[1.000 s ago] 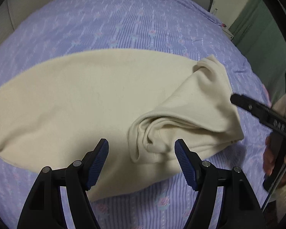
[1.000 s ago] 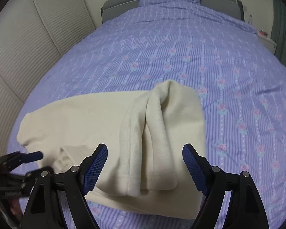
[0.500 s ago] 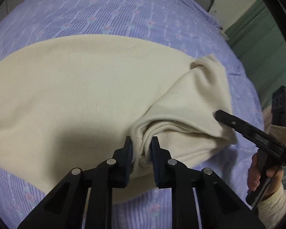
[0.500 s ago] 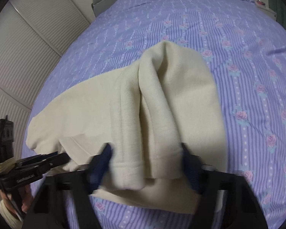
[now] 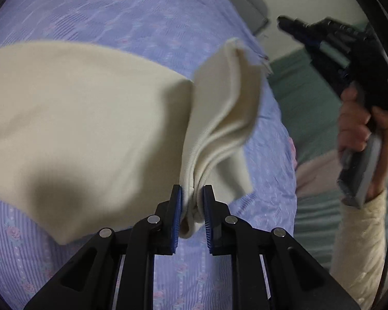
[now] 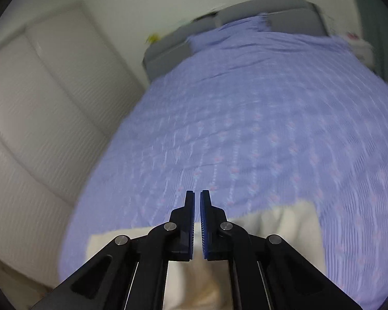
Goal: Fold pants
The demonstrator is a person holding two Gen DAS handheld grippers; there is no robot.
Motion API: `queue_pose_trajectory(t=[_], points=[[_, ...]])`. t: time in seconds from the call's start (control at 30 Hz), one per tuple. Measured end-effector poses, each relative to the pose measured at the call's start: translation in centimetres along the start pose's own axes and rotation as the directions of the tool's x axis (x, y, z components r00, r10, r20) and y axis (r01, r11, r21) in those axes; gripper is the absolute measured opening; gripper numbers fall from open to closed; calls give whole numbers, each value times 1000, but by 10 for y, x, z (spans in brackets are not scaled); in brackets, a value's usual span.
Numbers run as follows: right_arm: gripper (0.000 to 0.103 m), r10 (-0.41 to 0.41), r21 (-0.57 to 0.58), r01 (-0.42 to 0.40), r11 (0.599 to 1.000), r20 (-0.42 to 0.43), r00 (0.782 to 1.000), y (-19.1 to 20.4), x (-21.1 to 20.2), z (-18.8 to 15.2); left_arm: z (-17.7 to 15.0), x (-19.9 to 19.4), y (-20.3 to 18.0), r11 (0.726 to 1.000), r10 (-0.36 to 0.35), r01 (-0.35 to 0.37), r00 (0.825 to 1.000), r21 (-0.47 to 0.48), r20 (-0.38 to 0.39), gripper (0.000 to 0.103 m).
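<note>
Cream pants (image 5: pixel 85 118) lie spread on the purple floral bedspread (image 5: pixel 111 13). My left gripper (image 5: pixel 192 204) is shut on a bunched hem of the pants (image 5: pixel 219 118) and holds that end lifted off the bed. My right gripper (image 6: pixel 197 204) has its jaws shut with nothing visible between the tips; it is raised and points toward the headboard. The pants (image 6: pixel 292 222) show only below and behind its fingers. The right gripper (image 5: pixel 349 51) also shows in the left wrist view, held in a hand high at the right.
A grey headboard (image 6: pixel 258 10) stands at the far end of the bed. White slatted wardrobe doors (image 6: pixel 38 118) line the left side. Green floor (image 5: pixel 307 103) lies beyond the bed's right edge.
The left gripper, shut on the hem, has lifted it up off the bed. The right gripper closed, rose and tilted up away from the pants.
</note>
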State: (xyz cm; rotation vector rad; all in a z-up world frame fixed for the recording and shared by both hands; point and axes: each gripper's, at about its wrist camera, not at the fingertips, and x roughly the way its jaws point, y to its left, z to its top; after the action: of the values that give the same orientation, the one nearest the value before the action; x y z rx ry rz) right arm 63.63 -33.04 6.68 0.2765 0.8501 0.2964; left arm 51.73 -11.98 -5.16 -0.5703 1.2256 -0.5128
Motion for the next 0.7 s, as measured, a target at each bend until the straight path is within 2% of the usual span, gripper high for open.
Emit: queue_pose_trajectory(t=[0.03, 0.07, 0.13, 0.17, 0.2, 0.23, 0.3, 0.33, 0.37, 0.47, 0.57, 0.7], points=[[6, -4, -33, 4, 999, -10, 1000, 14, 11, 2, 2, -2, 12, 1000, 10, -10, 1000, -22, 6, 6], [7, -26, -48, 25, 999, -13, 1000, 24, 18, 2, 5, -5, 26, 999, 39, -38, 999, -39, 22, 3], [10, -104, -77, 102, 992, -18, 994, 34, 23, -6, 9, -12, 60, 991, 111, -108, 993, -73, 39, 3], [18, -139, -95, 136, 986, -20, 990, 37, 26, -13, 12, -13, 70, 985, 160, -158, 987, -74, 23, 5], [33, -166, -110, 162, 981, -29, 986, 39, 29, -17, 13, -16, 77, 977, 203, -202, 979, -72, 11, 6], [39, -188, -122, 181, 976, -45, 981, 37, 31, -25, 15, -21, 82, 970, 236, -234, 972, -69, 13, 8], [43, -234, -140, 224, 964, -62, 970, 28, 28, -52, 21, -31, 81, 966, 256, -254, 966, -49, 38, 22], [43, -250, -140, 240, 960, -58, 966, 24, 22, -60, 26, -36, 77, 966, 259, -258, 964, -24, 65, 36], [43, -279, -121, 271, 955, -60, 958, 15, 19, -73, 29, -37, 73, 966, 257, -259, 963, 4, 84, 47], [43, -288, -13, 289, 957, -100, 952, -14, 9, -107, 53, -26, 55, 959, 245, -257, 963, 117, 108, 59], [43, -232, 94, 250, 964, -162, 959, -37, 5, -142, 82, -6, 37, 966, 170, -185, 981, 180, 96, 66], [43, -155, 122, 177, 977, -166, 974, -35, -1, -180, 113, 22, 30, 976, 124, -135, 989, 171, 76, 67]])
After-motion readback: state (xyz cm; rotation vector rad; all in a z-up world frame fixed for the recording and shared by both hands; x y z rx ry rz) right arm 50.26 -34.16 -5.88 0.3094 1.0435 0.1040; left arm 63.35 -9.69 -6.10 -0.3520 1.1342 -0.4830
